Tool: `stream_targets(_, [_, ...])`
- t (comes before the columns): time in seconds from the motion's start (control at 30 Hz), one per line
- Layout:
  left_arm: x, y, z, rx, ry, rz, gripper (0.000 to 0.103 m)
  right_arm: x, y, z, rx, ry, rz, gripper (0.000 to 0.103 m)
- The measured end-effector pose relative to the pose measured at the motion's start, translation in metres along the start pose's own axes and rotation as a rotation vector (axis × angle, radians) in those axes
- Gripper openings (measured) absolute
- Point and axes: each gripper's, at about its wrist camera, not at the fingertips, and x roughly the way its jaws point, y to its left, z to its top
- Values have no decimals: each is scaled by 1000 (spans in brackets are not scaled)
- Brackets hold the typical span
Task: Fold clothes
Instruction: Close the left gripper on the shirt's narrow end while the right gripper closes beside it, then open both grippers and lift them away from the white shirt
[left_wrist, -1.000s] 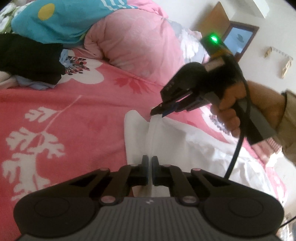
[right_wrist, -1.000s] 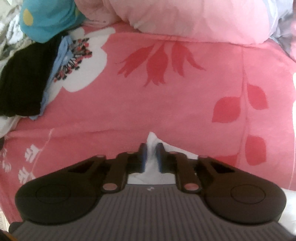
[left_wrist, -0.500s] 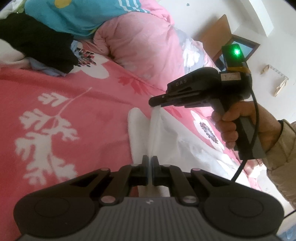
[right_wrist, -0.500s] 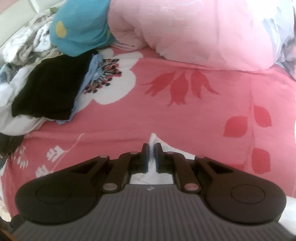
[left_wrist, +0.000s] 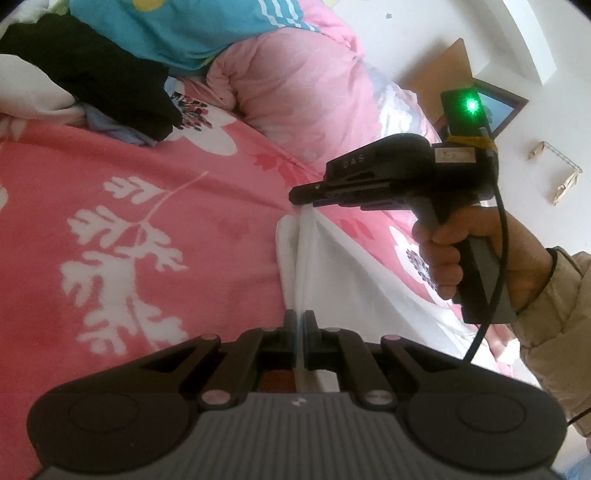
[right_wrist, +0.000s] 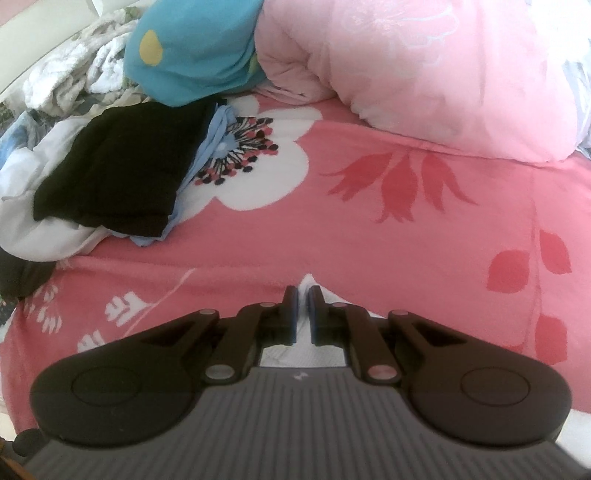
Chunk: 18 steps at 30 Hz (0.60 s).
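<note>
At lower centre of the left wrist view we see the left tongs pinching an edge of the white garment. The cloth runs taut up to the right tongs at centre right, pinching its other corner above the pink floral bed. A hand grips that handle; its sleeve is cut off at the right edge. In the right wrist view only a white tip shows between the pads; the tongs' body hides the rest. A clothes pile lies upper left, partly cropped.
</note>
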Motion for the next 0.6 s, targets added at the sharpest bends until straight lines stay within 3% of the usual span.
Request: stream_targets(0.6, [10,10,-1,-28,33,20,4,29,-1,-8,0,-15,59,6])
